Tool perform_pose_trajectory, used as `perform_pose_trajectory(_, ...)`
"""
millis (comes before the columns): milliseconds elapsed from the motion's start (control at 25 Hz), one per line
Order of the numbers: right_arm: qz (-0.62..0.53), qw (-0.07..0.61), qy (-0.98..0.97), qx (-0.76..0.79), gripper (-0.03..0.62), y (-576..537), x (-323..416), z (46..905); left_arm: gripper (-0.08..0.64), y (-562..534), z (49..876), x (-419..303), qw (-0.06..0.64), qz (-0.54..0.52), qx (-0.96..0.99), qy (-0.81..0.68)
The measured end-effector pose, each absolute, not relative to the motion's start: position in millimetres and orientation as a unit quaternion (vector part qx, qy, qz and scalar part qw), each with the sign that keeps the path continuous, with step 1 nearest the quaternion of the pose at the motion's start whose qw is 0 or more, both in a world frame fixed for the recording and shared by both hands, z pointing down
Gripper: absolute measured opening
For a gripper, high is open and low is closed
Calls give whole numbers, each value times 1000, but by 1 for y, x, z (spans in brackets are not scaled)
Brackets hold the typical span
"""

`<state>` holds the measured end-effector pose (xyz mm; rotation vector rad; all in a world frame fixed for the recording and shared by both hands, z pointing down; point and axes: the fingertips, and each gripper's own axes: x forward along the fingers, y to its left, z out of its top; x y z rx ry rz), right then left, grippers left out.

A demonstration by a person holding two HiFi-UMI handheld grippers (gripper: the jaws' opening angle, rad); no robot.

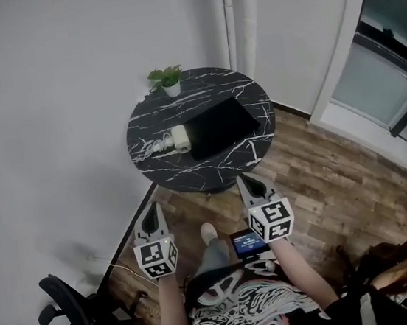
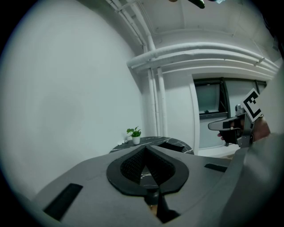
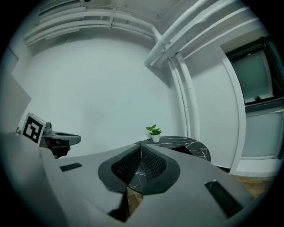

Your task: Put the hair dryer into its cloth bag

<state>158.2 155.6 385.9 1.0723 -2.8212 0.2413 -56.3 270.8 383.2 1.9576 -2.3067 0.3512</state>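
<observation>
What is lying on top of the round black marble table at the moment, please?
On the table sit a small potted plant, a white hair dryer and a flat black cloth bag. Anything beneath the bag is covered and cannot be seen.

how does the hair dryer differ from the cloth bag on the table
The hair dryer is white and rounded; the cloth bag is black and flat. The hair dryer is much smaller than the cloth bag. The hair dryer lies at the cloth bag's left in the head view. Both lie on the marble table, side by side.
</observation>
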Motion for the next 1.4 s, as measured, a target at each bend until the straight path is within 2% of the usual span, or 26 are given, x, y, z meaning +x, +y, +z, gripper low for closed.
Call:
perform_pose_trajectory(360, 97, 113, -915, 374, 20, 73, 123, 435, 14, 170, 421, -101, 51, 126, 675, -725)
perform_pose_trajectory(840, 134, 166, -890, 403, 20, -76, 21, 471, 14, -6, 460, -202, 72, 150, 733, -660)
perform_pose_trajectory(1080, 139, 186, -897, 376, 20, -101, -30, 489, 15, -44, 481, -239, 70, 163, 728, -662)
perform_pose_trajectory(1400, 156, 237, -891, 356, 23, -99, -48, 509, 15, -61, 512, -258, 94, 159, 739, -648)
